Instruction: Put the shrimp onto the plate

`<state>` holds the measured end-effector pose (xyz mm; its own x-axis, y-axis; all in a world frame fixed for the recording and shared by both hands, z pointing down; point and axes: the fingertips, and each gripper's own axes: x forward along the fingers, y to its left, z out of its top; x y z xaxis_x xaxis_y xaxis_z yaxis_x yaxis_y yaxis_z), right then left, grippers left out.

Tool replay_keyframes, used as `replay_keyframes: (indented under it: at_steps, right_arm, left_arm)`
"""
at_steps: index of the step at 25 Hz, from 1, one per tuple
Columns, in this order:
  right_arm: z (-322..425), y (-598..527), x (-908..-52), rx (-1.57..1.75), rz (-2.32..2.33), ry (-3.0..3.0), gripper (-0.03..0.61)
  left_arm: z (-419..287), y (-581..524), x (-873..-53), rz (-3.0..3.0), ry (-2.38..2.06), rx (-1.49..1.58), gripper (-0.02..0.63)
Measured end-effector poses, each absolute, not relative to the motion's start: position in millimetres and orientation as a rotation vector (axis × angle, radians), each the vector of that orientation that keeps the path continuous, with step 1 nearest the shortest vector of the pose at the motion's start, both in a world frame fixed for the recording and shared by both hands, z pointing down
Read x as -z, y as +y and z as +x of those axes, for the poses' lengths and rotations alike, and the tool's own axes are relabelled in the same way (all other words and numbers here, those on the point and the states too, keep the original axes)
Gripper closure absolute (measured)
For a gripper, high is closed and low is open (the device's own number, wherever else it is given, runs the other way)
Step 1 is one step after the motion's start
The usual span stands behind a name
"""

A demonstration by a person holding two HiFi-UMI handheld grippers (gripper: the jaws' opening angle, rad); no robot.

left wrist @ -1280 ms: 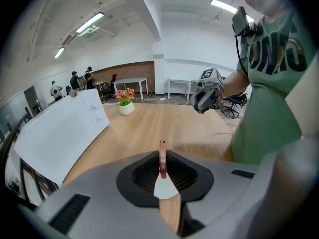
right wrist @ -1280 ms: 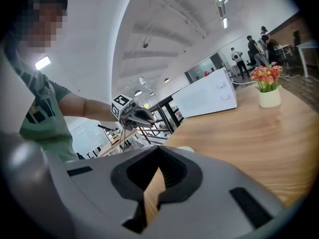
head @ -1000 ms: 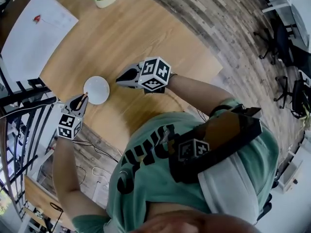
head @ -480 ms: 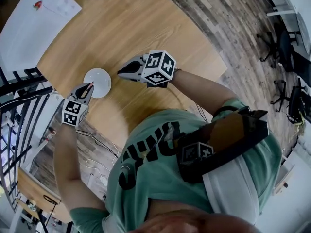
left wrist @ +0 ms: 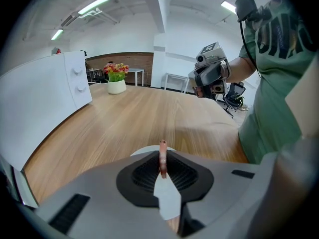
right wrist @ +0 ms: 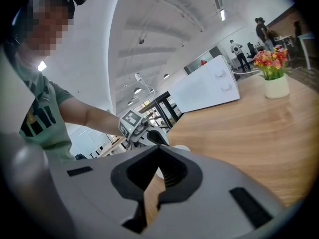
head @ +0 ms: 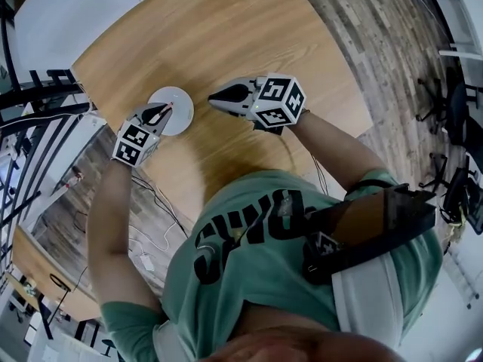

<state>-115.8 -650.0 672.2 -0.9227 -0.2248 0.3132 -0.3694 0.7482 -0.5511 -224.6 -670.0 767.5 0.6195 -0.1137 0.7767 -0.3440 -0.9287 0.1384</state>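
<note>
A thin pink shrimp [left wrist: 162, 148] stands upright between the pads of my left gripper [left wrist: 162, 159], which is shut on it. In the head view this gripper [head: 163, 109] hangs over the near left part of the small white plate [head: 178, 104], with the shrimp [head: 167, 105] at its tip. From the left gripper view only the plate's rim [left wrist: 143, 151] shows past the jaws. My right gripper [head: 213, 96] hovers just right of the plate, jaws together and nothing in them. In its own view the right gripper [right wrist: 157, 151] faces the left gripper [right wrist: 149, 136] and the plate [right wrist: 180, 148].
The plate sits near the left edge of the round wooden table [head: 241, 36]. A white box [left wrist: 50, 93] stands along the table's far side and a pot of flowers [left wrist: 117, 81] stands at the back. Black railings [head: 38, 104] are beyond the table's left edge.
My left gripper has come down with the shrimp, from the plate's left rim to over the plate. The right gripper has stayed close to the plate's right side.
</note>
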Motion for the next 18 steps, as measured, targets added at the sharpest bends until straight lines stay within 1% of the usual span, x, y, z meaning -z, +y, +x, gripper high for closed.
replay_keyframes:
  at_steps: [18]
  right_arm:
    - [-119.3,-648.0,-687.6,-0.961,0.464,-2.698,0.574]
  left_arm:
    - [-232.8,-669.3,-805.8,2.534,-0.362,-1.320,0.568]
